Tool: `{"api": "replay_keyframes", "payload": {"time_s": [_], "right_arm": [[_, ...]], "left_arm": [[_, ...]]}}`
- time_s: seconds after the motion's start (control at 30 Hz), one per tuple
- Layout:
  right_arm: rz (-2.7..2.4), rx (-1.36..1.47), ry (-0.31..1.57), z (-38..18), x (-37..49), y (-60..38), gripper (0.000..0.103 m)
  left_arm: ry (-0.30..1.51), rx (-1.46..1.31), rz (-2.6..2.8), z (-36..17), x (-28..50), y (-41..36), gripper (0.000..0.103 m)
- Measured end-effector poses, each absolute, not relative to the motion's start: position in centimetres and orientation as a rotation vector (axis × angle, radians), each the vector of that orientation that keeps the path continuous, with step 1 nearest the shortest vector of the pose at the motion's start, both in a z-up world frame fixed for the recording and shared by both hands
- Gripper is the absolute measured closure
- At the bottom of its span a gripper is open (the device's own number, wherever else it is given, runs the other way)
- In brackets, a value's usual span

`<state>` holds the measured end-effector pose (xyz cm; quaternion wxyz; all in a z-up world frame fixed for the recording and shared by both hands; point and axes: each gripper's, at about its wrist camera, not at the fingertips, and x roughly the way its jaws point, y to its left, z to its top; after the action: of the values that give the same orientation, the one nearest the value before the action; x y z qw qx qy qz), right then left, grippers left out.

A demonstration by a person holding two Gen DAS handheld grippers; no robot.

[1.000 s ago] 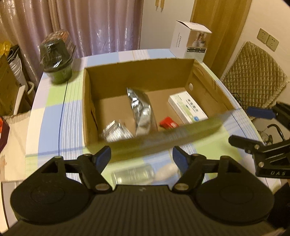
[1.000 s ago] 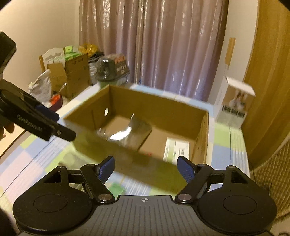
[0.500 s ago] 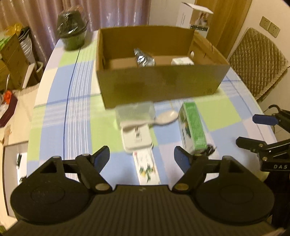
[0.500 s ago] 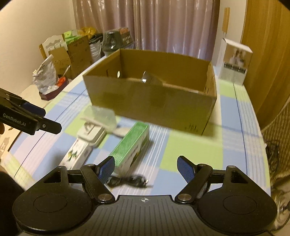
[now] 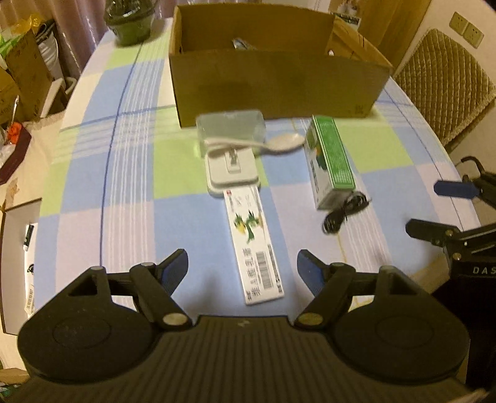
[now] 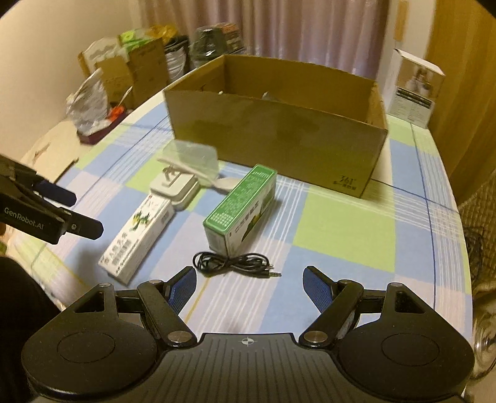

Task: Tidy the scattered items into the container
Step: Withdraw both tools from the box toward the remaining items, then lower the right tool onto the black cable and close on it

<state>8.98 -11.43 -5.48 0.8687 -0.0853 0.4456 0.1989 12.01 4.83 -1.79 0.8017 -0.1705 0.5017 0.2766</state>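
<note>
The open cardboard box (image 5: 279,83) (image 6: 279,130) stands at the far side of the checked table. In front of it lie a clear plastic container (image 5: 231,125) (image 6: 192,155), a white spoon (image 5: 283,143), a white charger dock (image 5: 232,173) (image 6: 175,186), a long white carton (image 5: 252,245) (image 6: 139,232), a green carton (image 5: 330,161) (image 6: 241,206) and a coiled black cable (image 5: 344,210) (image 6: 232,262). My left gripper (image 5: 242,269) is open and empty above the white carton's near end. My right gripper (image 6: 249,286) is open and empty just behind the cable.
A dark pot (image 5: 130,18) and a white product box (image 6: 415,86) stand on the table behind the cardboard box. Boxes and bags (image 6: 124,71) are stacked beyond the table's left side. A quilted chair (image 5: 443,83) is at the right.
Both grippers have pulled back from over the box toward the table's near edge and dropped lower. The scattered items in front of the box have come into view. Both stay open.
</note>
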Motion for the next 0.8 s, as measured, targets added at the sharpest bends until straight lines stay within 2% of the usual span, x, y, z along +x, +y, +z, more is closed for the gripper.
{"api": "replay_keyframes", "payload": {"time_s": [0.8], "right_arm": [[0.921, -0.798, 0.926, -12.4, 14.0, -8.5, 0.022]], "left_arm": [[1.185, -0.307, 0.466, -5.8, 15.9, 6.1, 0.029]]}}
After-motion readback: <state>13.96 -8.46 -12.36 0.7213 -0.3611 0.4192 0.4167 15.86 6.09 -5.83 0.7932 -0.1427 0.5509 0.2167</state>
